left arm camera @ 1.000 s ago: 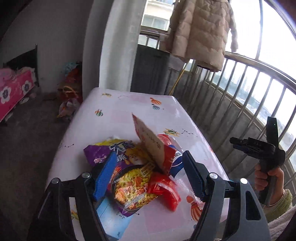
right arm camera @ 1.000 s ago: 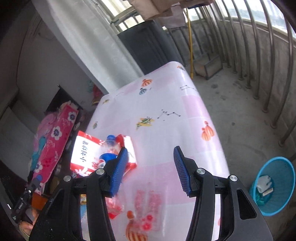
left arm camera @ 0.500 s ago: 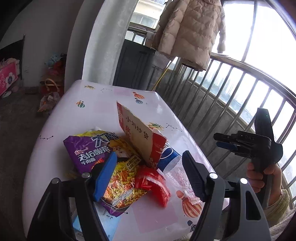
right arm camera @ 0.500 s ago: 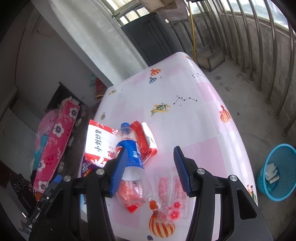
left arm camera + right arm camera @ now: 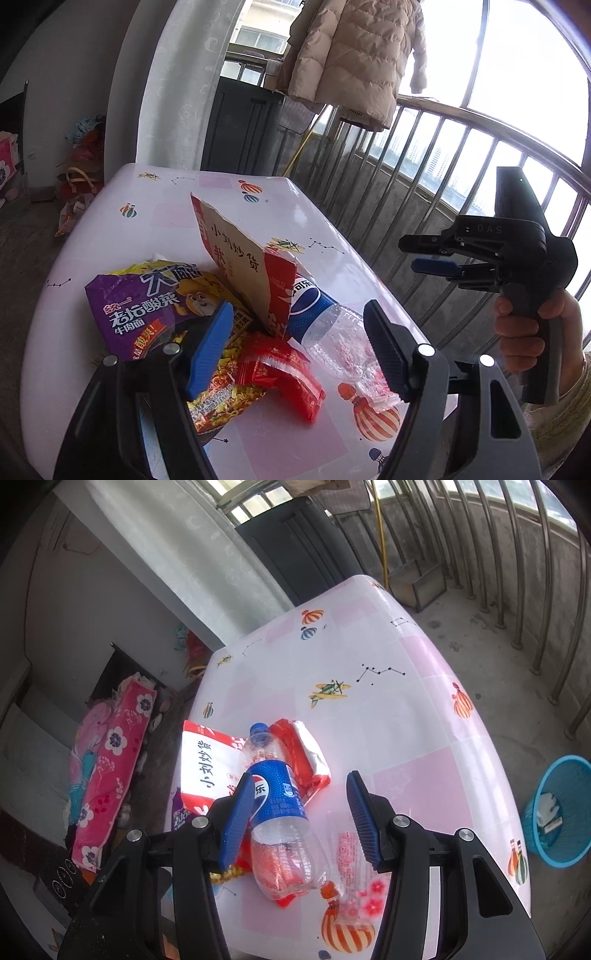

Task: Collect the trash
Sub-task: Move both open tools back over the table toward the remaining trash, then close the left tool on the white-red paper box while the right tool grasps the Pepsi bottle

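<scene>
A: The empty bottle lies in the wrapper pile on the table; light, slick, crushable. Grip the labelled middle.

B: Both the right gripper and left gripper gape, empty (the red-and-white bag leans against the bottle). The blue bin stands on the floor.

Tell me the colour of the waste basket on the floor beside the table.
The waste basket is light blue, with a mesh-like wall. It shows only in the right wrist view.

Bare table beyond trash pile
</scene>
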